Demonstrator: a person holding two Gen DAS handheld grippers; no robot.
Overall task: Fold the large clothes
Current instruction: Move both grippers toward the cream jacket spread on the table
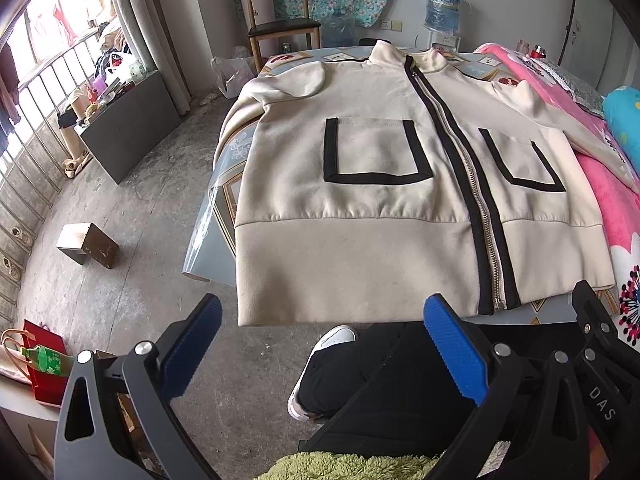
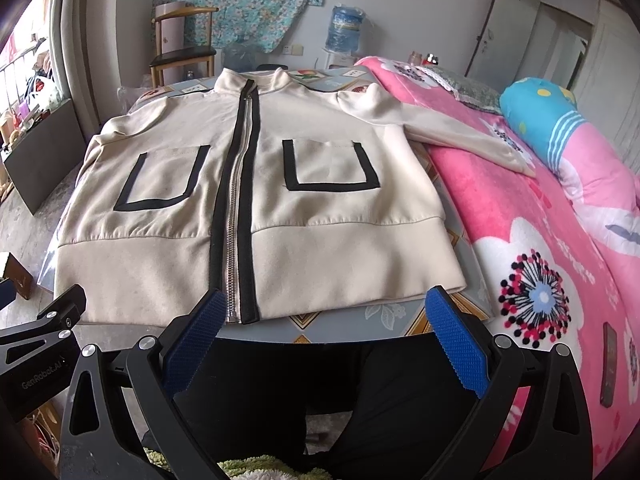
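Observation:
A cream zip-up jacket (image 1: 384, 184) with black zipper trim and two black-outlined pockets lies flat, front up, on a small patterned table (image 1: 224, 208). Its hem faces me and its collar points away. It also shows in the right wrist view (image 2: 256, 200), where one sleeve (image 2: 460, 136) stretches right onto the pink bed. My left gripper (image 1: 324, 320) is open and empty, held just before the hem's left part. My right gripper (image 2: 324, 316) is open and empty, just before the hem near the zipper's bottom end. Neither touches the jacket.
A bed with a pink flowered blanket (image 2: 560, 264) adjoins the table on the right. A wooden chair (image 1: 280, 20) and a water dispenser (image 1: 442, 8) stand at the far wall. A small wooden stool (image 1: 88, 246) sits on the concrete floor at left. My black-trousered legs (image 1: 380, 380) are below the grippers.

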